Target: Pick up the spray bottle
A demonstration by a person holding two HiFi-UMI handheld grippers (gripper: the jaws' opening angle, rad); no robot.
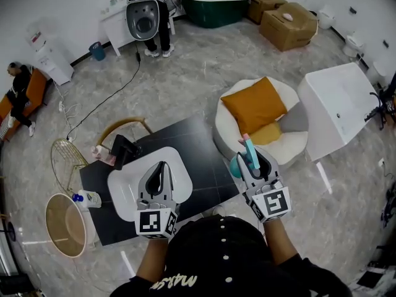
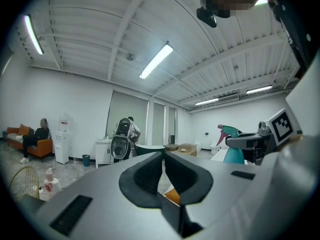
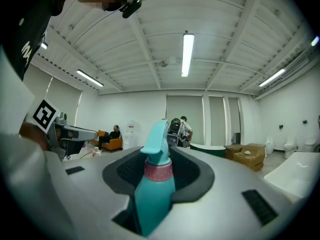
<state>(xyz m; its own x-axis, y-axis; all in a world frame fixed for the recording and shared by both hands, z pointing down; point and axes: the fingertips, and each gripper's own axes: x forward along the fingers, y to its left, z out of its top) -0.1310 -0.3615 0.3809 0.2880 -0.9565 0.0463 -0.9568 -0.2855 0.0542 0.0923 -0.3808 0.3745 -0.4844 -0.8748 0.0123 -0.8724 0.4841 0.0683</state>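
Observation:
The spray bottle point(image 1: 250, 155) is teal with a pink collar. It stands upright between the jaws of my right gripper point(image 1: 252, 161), held in the air past the right edge of the black table point(image 1: 198, 142). In the right gripper view the bottle point(image 3: 156, 186) fills the gap, and the right gripper point(image 3: 159, 160) is shut on its neck and body. My left gripper point(image 1: 161, 167) hangs over a white basin point(image 1: 127, 193) on the table. Its jaws point(image 2: 163, 160) are shut with nothing between them. In the left gripper view the bottle point(image 2: 233, 145) shows at the right.
A black object point(image 1: 124, 148) and a small pink bottle point(image 1: 99, 152) sit at the table's far left corner. A round white chair with orange cushions point(image 1: 257, 106) and a white tub point(image 1: 339, 104) stand to the right. Wire baskets point(image 1: 65, 223) are left. A person point(image 1: 156, 23) stands far back.

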